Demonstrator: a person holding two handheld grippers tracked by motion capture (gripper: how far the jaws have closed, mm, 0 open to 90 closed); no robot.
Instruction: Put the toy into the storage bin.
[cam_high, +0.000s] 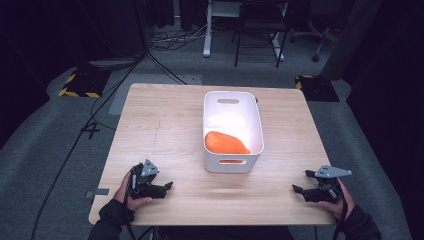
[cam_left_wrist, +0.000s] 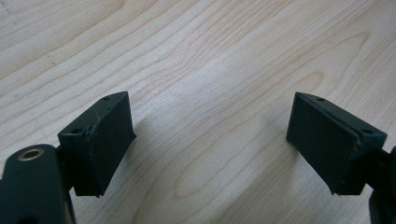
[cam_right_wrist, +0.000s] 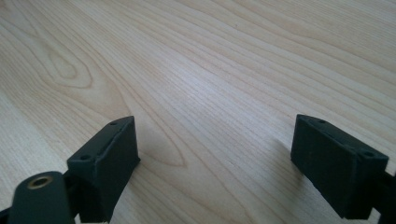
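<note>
Orange object (cam_high: 226, 143) lies in white bin (cam_high: 233, 164); both grippers' fingers (cam_left_wrist: 100, 144) spread, empty.

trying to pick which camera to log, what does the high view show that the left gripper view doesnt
High view alone: the white bin with an orange object lying in its near end, the right gripper at the table's near right, the person's hands, and the floor beyond.

Left gripper view alone: a close look at the left gripper, its two black pads standing wide apart with nothing between them.

Both: the left gripper and the light wooden table under it.
</note>
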